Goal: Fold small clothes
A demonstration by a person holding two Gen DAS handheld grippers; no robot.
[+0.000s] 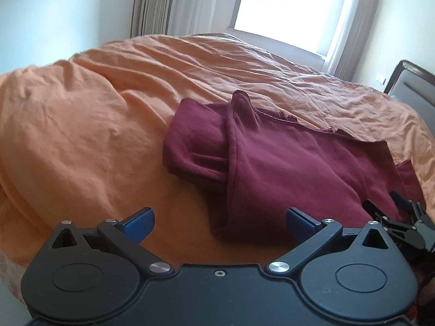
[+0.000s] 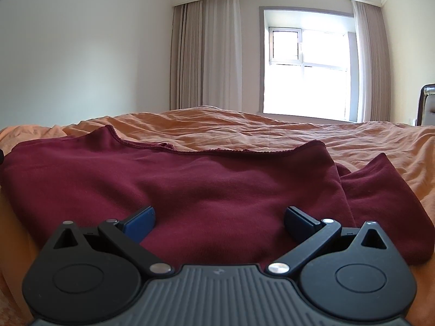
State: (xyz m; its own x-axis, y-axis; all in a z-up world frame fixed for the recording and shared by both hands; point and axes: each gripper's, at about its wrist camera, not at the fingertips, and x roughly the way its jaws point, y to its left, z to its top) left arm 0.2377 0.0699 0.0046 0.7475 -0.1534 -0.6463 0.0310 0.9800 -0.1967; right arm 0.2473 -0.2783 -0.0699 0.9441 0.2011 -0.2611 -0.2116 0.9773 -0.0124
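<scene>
Lying across the bed's wrinkled orange cotton cover [image 1: 95, 103] is the dark maroon knit garment [image 1: 285, 163], partly folded. In my left view its long axis runs from near-left to far-right, with a rolled, bunched part at the left end and a stitched hem along the far edge. In my right view the same garment [image 2: 204, 184] spreads side to side, its scalloped hem facing the window [image 2: 307, 73] and a loose flap lying off to the right.

My left claw [image 1: 219, 221] is spread wide, its blue-padded fingers [image 1: 140, 224] holding nothing; it hovers over bare cover at the garment's near edge. My right claw [image 2: 219, 221] is equally wide apart and empty, poised low over the maroon cloth; whether its pads touch the fabric I cannot tell. In my left view, that right claw [image 1: 402, 212] shows at the garment's near-right corner.
</scene>
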